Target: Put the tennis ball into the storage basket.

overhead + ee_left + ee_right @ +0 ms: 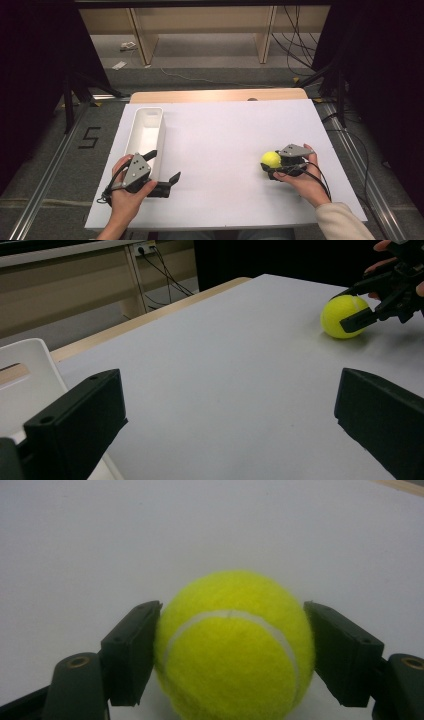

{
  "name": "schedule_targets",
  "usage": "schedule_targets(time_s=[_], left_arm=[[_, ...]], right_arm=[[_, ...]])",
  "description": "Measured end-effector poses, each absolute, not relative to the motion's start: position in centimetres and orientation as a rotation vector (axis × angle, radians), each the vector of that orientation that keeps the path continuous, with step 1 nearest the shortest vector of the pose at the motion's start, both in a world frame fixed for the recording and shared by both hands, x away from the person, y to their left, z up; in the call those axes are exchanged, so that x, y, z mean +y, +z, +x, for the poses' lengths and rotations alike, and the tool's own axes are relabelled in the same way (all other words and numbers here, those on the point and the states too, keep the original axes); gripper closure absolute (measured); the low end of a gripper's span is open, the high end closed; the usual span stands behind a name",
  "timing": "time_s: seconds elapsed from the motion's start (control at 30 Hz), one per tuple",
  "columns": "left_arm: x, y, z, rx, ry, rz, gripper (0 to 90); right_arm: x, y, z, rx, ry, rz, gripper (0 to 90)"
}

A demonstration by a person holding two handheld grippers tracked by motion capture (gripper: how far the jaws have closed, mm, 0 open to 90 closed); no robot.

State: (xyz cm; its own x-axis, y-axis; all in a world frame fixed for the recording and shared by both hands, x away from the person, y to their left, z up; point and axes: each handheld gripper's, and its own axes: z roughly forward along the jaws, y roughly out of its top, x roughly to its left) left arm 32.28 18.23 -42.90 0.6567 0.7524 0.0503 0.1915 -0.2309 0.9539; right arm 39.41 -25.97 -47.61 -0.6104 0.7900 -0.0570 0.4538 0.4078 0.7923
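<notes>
Right now we have the right gripper (pixel 272 166) closed around the tennis ball (pixel 271 159), a black jaw pressed against each side of it; in the right gripper view the ball (pixel 235 645) sits squarely between the two jaws, its white seam curving across the face toward us, and its underside looks to be at or just above the white table sheet (pixel 225 150), though we cannot tell whether it is touching. Seen from above, the ball is at the tip of that gripper, on the side turned toward our other hand, with the right hand (pixel 305 175) wrapped around the body behind it. Our left gripper (pixel 162 170) is well apart from the ball, with its jaws spread wide and nothing between them; in the left gripper view both jaws stand far apart over bare sheet, and the ball (pixel 345 316) shows far ahead and to the right of them, pinched in the other gripper (pixel 372 302). Just beside the left gripper, against its outer jaw, lies the long white tray (pixel 146 131), running away from the left hand (pixel 129 192) toward the far edge of the table.
</notes>
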Motion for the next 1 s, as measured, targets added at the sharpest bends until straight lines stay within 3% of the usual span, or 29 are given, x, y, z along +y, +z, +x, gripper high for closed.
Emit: schedule_targets(time_s=[1.0], left_arm=[[18.2,-42.9,32.2,0.751,0.629,1.765,0.0]], right_arm=[[-25.5,-46.0,39.1,2.193,1.177,1.024,26.9]])
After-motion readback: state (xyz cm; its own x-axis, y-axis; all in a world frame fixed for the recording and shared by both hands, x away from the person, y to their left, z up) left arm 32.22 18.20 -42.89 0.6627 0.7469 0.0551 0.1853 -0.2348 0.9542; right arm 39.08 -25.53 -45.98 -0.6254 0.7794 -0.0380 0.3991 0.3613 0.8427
